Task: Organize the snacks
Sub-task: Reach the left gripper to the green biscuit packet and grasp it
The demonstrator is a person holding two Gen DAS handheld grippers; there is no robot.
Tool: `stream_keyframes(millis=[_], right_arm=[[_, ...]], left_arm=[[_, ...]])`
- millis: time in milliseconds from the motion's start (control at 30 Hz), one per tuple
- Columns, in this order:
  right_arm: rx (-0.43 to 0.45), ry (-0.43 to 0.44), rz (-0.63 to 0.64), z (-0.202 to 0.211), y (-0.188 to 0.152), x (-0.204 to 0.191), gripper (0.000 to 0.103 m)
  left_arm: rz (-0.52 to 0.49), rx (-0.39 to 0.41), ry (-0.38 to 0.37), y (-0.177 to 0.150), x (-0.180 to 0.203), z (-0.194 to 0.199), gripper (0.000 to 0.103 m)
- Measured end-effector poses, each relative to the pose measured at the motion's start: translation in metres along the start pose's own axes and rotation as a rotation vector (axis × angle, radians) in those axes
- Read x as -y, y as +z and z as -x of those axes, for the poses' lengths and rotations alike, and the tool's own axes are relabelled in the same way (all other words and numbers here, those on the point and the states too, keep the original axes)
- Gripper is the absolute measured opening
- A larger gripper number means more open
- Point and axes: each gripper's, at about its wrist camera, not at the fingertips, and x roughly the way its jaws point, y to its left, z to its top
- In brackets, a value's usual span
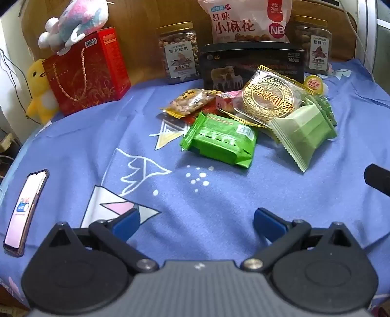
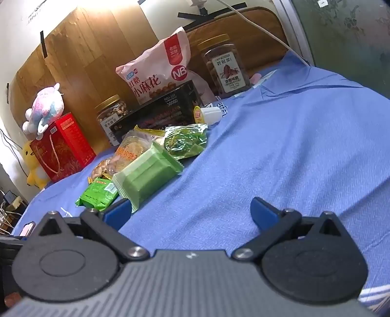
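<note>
A pile of snack packets lies on the blue cloth: a bright green packet (image 1: 220, 141) (image 2: 100, 193), a pale green packet (image 1: 303, 133) (image 2: 146, 174), a clear mooncake pack with gold print (image 1: 269, 100) (image 2: 130, 151), a nut packet (image 1: 187, 102), a small red-pink box (image 1: 228, 100), a shiny green bag (image 2: 185, 141) and a small yellow-lidded cup (image 1: 314, 84) (image 2: 208, 114). My left gripper (image 1: 196, 223) is open and empty, short of the pile. My right gripper (image 2: 190, 212) is open and empty, to the right of the pile.
At the back stand a black box (image 1: 253, 65) (image 2: 160, 109), a pink bag (image 1: 248, 22) (image 2: 158, 70), two nut jars (image 1: 179, 53) (image 1: 314, 46), a red gift bag (image 1: 87, 73) with a plush toy (image 1: 75, 22), and a yellow duck (image 1: 40, 90). A phone (image 1: 25, 209) lies at the left.
</note>
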Motion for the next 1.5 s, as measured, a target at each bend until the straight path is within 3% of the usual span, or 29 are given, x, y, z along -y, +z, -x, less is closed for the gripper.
stream_keyframes(millis=[267, 867, 1367, 1500], right_arm=[[-0.004, 0.016, 0.000, 0.000, 0.001, -0.002, 0.103], [-0.019, 0.020, 0.102, -0.005, -0.005, -0.020, 0.103], [-0.031, -0.003, 0.177, -0.013, -0.010, -0.032, 0.103], [-0.025, 0.004, 0.186, -0.014, -0.012, -0.030, 0.103]], left_arm=[[-0.008, 0.033, 0.046, -0.003, -0.009, 0.004, 0.103], [0.038, -0.006, 0.116, 0.000, -0.025, -0.007, 0.103], [0.061, 0.003, 0.098, 0.002, -0.037, -0.016, 0.103], [0.080, 0.017, 0.024, -0.001, -0.050, -0.019, 0.103]])
